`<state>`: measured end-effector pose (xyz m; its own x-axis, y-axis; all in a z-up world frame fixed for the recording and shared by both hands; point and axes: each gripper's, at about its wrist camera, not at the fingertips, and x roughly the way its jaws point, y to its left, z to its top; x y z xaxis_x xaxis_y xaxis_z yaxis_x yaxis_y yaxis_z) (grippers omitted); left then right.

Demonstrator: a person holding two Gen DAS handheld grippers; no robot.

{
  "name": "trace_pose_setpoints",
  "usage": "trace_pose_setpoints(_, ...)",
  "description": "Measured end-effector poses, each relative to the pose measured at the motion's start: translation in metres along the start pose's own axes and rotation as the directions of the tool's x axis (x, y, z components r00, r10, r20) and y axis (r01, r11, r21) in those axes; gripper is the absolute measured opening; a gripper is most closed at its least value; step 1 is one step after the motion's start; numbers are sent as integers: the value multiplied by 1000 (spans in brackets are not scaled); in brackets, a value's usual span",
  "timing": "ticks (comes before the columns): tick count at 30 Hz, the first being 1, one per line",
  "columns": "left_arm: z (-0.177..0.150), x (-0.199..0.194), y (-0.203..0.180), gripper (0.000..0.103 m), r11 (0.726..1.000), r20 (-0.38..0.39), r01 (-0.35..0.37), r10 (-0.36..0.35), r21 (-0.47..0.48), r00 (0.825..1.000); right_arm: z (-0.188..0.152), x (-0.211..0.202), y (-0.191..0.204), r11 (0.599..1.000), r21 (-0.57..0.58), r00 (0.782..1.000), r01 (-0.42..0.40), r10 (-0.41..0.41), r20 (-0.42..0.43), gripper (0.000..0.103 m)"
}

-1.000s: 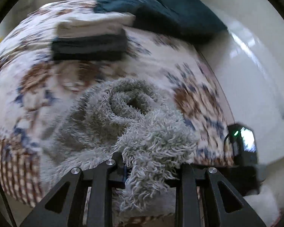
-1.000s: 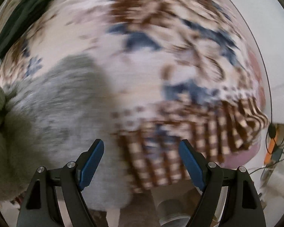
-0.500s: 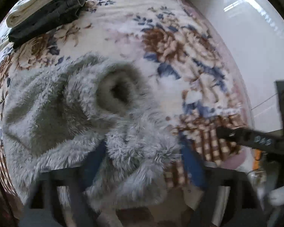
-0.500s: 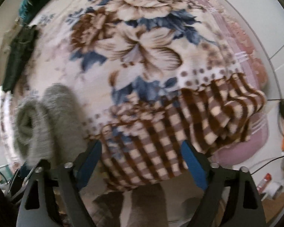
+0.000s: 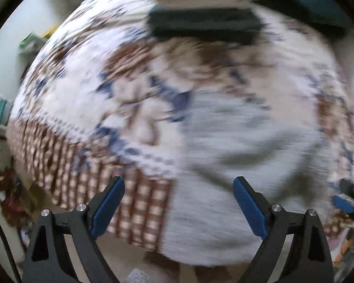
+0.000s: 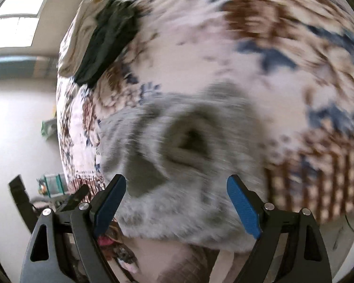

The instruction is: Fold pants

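Floral bedding (image 5: 134, 75) with a brown checked border (image 5: 87, 179) is spread over a bed, much blurred in both wrist views. Toward the far edge a stack of folded clothes (image 5: 205, 21), cream over dark, is seen, well apart from the work. At the left, the left gripper (image 5: 179, 197) is held over the border with its blue pads spread wide and nothing between them. To its right the grey fleece pants (image 5: 243, 146) are lying bunched at the near edge of the bed, partly draped over it. In the right wrist view the right gripper (image 6: 176, 195) is likewise spread and empty, poised just above an open tube of the pants (image 6: 188, 141), whether leg or waist cannot be told. The fabric is judged soft, thick, light and limp; it should compress in a pinch and sag when lifted. A hold is best taken on a rim or hem, both layers pinched.
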<state>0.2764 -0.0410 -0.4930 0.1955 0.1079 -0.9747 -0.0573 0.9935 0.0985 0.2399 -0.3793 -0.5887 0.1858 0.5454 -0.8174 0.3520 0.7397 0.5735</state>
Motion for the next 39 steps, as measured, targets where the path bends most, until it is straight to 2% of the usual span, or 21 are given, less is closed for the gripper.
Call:
trace_pose_setpoints(2, 0, 15, 15, 93, 999, -11, -38, 38, -8, 999, 8, 21, 19, 993, -77, 996, 87, -88, -6, 83)
trace_pose_setpoints(3, -1, 19, 19, 93, 999, -20, -43, 43, -11, 999, 12, 35, 25, 981, -102, 986, 163, -166, -15, 70)
trace_pose_setpoints(4, -3, 24, 23, 93, 999, -31, -34, 34, -10, 999, 14, 44, 26, 979, -102, 983, 178, -181, -23, 27)
trace_pose_setpoints(5, -4, 29, 23, 93, 1000, -38, -20, 19, -8, 999, 14, 50, 24, 981, -83, 983, 177, -180, -32, 20)
trace_pose_setpoints(8, -7, 32, 24, 93, 999, -61, 34, -35, -9, 998, 11, 21, 12, 985, -1, 983, 173, -173, 55, 18)
trace_pose_setpoints(10, -7, 31, 18, 93, 998, -68, 57, -57, -7, 996, 7, -20, 3, 984, 31, 971, 178, -181, 156, 18)
trace_pose_setpoints(12, -9, 32, 11, 93, 996, -78, 92, -91, 2, 993, 7, -50, -7, 973, 66, 954, 220, -228, 194, 18)
trace_pose_setpoints(14, -12, 37, 2, 93, 994, -93, 112, -111, 7, 989, 15, -50, -29, 961, 98, 952, 260, -272, 142, 19)
trace_pose_setpoints(15, -13, 39, -3, 93, 993, -100, 121, -119, 13, 988, 21, -42, -46, 963, 137, 967, 234, -245, 69, 22)
trace_pose_setpoints(17, -14, 46, -11, 93, 994, -112, 101, -96, 31, 989, 29, -20, -76, 962, 231, 989, 143, -130, -70, 30)
trace_pose_setpoints(18, -15, 49, -12, 93, 995, -118, 93, -88, 39, 989, 28, -17, -87, 956, 279, 995, 85, -65, -82, 33)
trace_pose_setpoints(19, -15, 52, -13, 93, 995, -125, 91, -85, 41, 989, 23, -25, -90, 954, 298, 998, 40, -26, -49, 48)
trace_pose_setpoints(20, -16, 53, -12, 93, 995, -132, 97, -92, 32, 987, 20, -32, -90, 957, 288, 999, 31, -25, -26, 71)
trace_pose_setpoints(22, -16, 54, -8, 93, 994, -136, 105, -101, 18, 985, 3, -48, -88, 962, 269, 998, 48, -56, 20, 87)
trace_pose_setpoints(26, -16, 57, -6, 93, 993, -144, 115, -113, 6, 983, -34, -22, -112, 939, 342, 996, 31, -1, -87, 83)
trace_pose_setpoints(27, -17, 58, -6, 93, 993, -144, 115, -112, 8, 983, -44, -8, -119, 927, 375, 993, -1, 45, -109, 71)
trace_pose_setpoints(28, -18, 58, -7, 93, 994, -142, 113, -111, 9, 984, -52, -2, -123, 915, 403, 993, -26, 71, -99, 16)
trace_pose_setpoints(29, -19, 59, -8, 93, 993, -140, 114, -111, 13, 984, -62, 0, -123, 905, 422, 991, -51, 98, -91, 15)
trace_pose_setpoints(35, -27, 62, -10, 93, 992, -142, 128, -125, 9, 982, -91, -59, -104, 934, 358, 999, -13, 0, 37, 15)
trace_pose_setpoints(37, -32, 63, -14, 93, 991, -145, 135, -131, 18, 981, -96, -49, -116, 935, 341, 996, 92, -79, -52, 16)
trace_pose_setpoints(39, -35, 63, -20, 93, 991, -145, 127, -121, 38, 982, -94, -21, -133, 928, 353, 985, 123, -72, -156, 24)
